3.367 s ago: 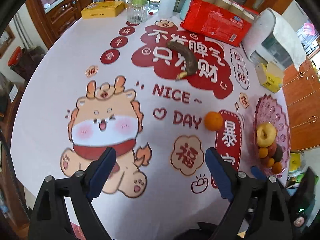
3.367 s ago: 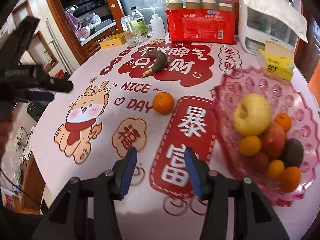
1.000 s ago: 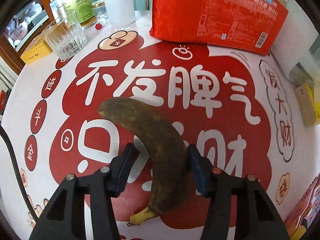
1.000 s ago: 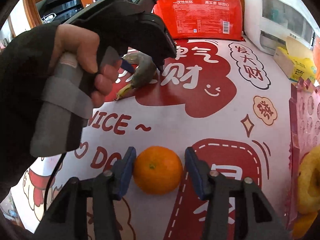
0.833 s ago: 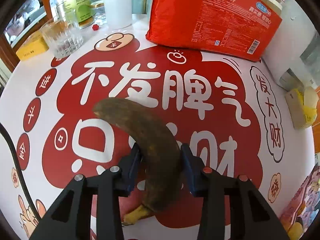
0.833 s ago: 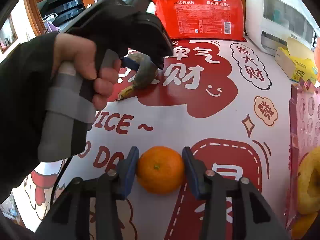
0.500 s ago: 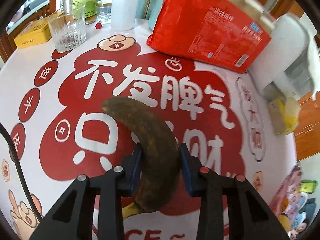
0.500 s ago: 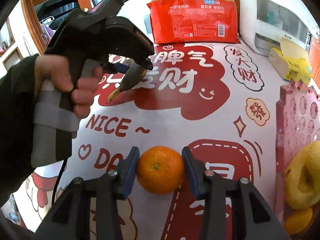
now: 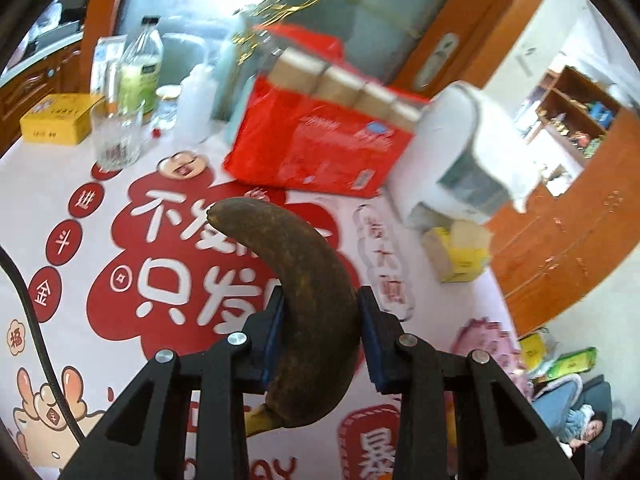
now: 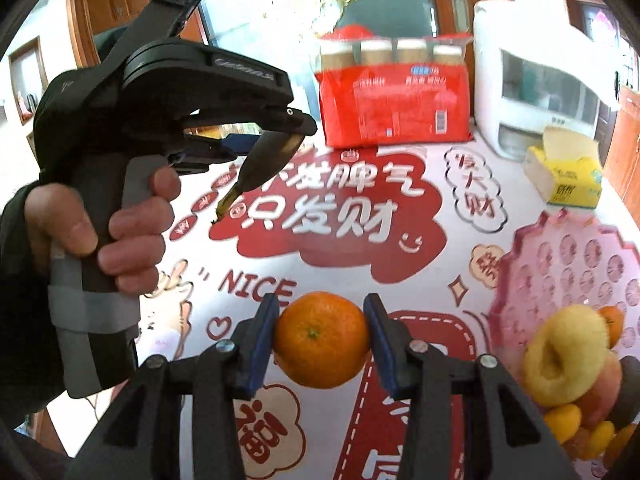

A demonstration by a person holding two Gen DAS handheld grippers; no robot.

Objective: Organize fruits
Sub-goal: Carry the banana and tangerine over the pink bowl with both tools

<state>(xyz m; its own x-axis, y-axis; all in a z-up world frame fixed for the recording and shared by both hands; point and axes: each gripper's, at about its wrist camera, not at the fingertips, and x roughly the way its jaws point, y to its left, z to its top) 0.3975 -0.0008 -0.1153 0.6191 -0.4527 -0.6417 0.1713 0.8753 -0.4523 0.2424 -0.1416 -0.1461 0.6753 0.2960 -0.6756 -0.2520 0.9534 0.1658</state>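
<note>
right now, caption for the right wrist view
Right gripper clamps an orange near the pink fruit tray.

Left gripper [image 9: 320, 336] clamps a brown banana [image 9: 308, 304] at centre frame, above a red-printed tablecloth [image 9: 52, 184]; red package [image 9: 316, 148] behind, glass [image 9: 116, 136] upper left

Black gripper [image 10: 321, 334] arms with silver screws, blue pads [image 10: 262, 340]; bare hand [image 10: 100, 232], dark sleeve, grey-taped handle.

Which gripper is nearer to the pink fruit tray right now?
Right. The right gripper, shut on the orange, hangs just beside the pink fruit tray; the left gripper, holding the banana, is farther back.
</note>
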